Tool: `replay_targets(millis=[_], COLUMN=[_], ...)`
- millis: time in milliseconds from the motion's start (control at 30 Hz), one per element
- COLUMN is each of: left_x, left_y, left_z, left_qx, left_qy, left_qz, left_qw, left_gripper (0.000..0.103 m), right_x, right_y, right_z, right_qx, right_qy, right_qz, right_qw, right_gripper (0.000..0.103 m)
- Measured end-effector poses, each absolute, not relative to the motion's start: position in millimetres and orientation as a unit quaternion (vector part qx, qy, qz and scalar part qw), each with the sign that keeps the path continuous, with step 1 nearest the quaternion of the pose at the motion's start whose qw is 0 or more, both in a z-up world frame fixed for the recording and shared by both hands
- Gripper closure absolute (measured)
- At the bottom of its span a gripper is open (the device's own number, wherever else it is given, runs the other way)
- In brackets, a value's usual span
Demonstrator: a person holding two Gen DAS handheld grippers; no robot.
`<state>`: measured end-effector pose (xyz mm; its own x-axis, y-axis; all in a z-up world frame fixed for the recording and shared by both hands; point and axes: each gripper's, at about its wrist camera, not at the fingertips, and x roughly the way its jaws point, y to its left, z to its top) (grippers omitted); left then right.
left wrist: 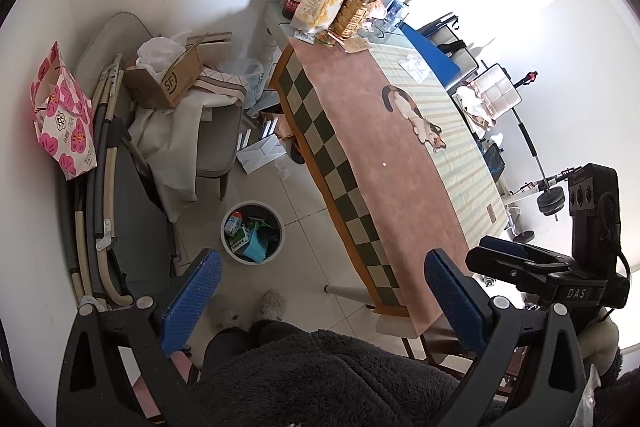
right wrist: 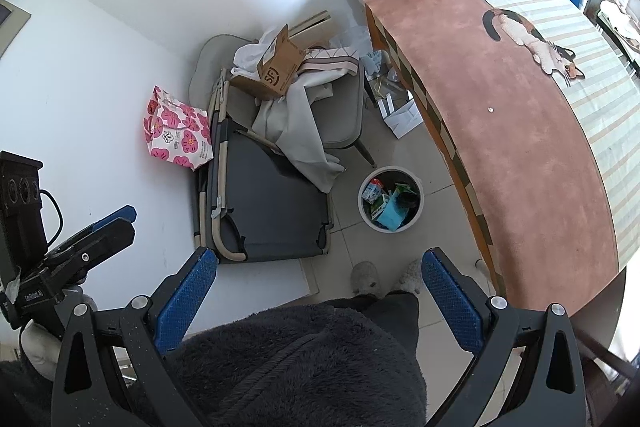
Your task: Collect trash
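A round white trash bin (left wrist: 252, 231) stands on the tiled floor beside the table and holds several bits of packaging; it also shows in the right wrist view (right wrist: 391, 199). A tiny white scrap (left wrist: 384, 165) lies on the pink table mat (left wrist: 380, 155); the scrap also shows in the right wrist view (right wrist: 489, 110). My left gripper (left wrist: 320, 295) is open and empty, held high over the floor near the table's end. My right gripper (right wrist: 318, 293) is open and empty, also held high. Each gripper shows at the edge of the other's view.
Food bags, bottles and papers (left wrist: 332, 3) crowd the table's far end. A grey chair (left wrist: 216, 131) piled with cloth and a cardboard box (left wrist: 168, 75), a folded cot (right wrist: 264, 203), a flowered bag (right wrist: 176, 131) and floor litter (left wrist: 262, 151) lie left. My slippered feet (right wrist: 386, 277) stand near the bin.
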<state>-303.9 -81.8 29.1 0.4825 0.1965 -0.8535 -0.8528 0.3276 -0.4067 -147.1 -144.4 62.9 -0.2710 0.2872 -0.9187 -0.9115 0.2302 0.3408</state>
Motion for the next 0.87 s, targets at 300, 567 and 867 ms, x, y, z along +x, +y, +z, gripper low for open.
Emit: replay_targets(millis=[300,567,867], left_x=[-309.1,-309.9,-310.9], left_y=[-80.3,-79.7,-78.2], left_z=[28.9,28.5,29.3], left_qx=[-0.458,-0.458,-0.459], left_qy=[0.360,0.360,0.356], left_qz=[0.357,0.357,0.359], left_qw=[0.731,0.731,0.730], left_gripper=[0.000,0.000,0.000], right_x=[-146.9,-146.7,-152.0], right_y=[-140.5,-140.3,-136.0], right_z=[64.2,64.6,68.0], right_qx=[-0.270,-0.269,-0.264], right_qy=[0.572,0.573,0.573], right_qz=[0.555,0.556,0.556], right_qw=[0.540,0.540,0.541], right_gripper=[0.000,0.000,0.000])
